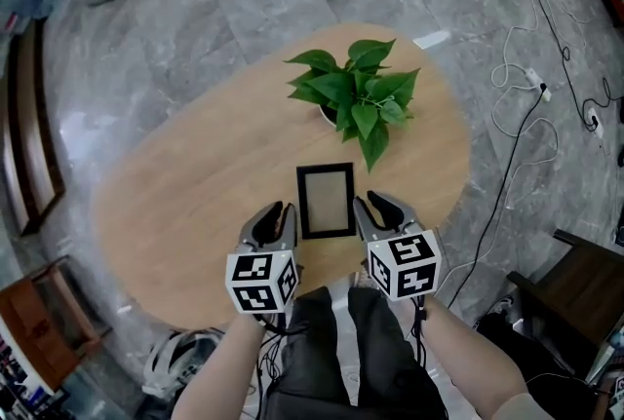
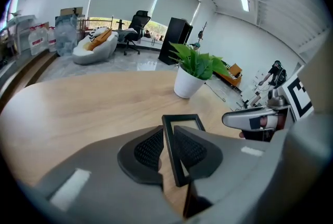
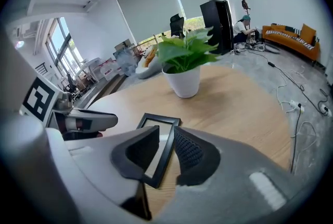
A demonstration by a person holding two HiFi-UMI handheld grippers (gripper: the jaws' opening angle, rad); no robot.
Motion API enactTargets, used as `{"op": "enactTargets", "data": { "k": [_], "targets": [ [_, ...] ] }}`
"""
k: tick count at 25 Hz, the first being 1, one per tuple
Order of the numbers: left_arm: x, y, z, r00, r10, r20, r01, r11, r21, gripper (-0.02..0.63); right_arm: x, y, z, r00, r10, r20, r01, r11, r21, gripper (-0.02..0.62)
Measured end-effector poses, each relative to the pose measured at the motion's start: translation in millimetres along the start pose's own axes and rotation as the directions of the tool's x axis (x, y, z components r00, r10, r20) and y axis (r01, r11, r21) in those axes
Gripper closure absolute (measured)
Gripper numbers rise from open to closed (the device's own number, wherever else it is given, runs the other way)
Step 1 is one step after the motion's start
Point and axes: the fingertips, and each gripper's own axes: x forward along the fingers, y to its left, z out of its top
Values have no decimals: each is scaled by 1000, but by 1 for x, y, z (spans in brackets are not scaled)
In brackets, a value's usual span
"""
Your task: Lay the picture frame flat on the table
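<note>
A black picture frame [image 1: 326, 201] lies face up and about level on the oval wooden table [image 1: 195, 184], close to the near edge. My left gripper [image 1: 278, 213] holds its left rail and my right gripper [image 1: 375, 206] its right rail, each near the lower corners. In the left gripper view the frame's rail [image 2: 171, 150] runs between the ribbed pads [image 2: 151, 147], which press on it. In the right gripper view the frame [image 3: 156, 124] is pinched the same way between the fingers [image 3: 190, 153]. Whether the near edge rests on the wood is hidden.
A leafy plant in a white pot [image 1: 356, 92] stands just behind the frame, also visible as the pot [image 2: 188, 82] and the pot [image 3: 182, 81]. Cables [image 1: 526, 87] trail over the grey floor to the right. A dark chair [image 1: 585, 282] sits at lower right.
</note>
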Motion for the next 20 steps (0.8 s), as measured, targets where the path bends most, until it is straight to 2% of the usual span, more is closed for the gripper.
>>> {"op": "enactTargets", "data": {
  "k": [5,13,20],
  "targets": [
    [-35,-14,35,999,-8,37,8,1000,10,536,-40,15,35,999,9,38,-8,1000,-28,528],
    [-108,-40,106,990,-21,138,10,997,78,555,-117,56,108,989,36,144,-28,998,-62,557],
    [-190,-66,171,969,-33,245,-5,988,151,581,-194,103,170,967,88,239,-61,991,-119,568]
  ]
}}
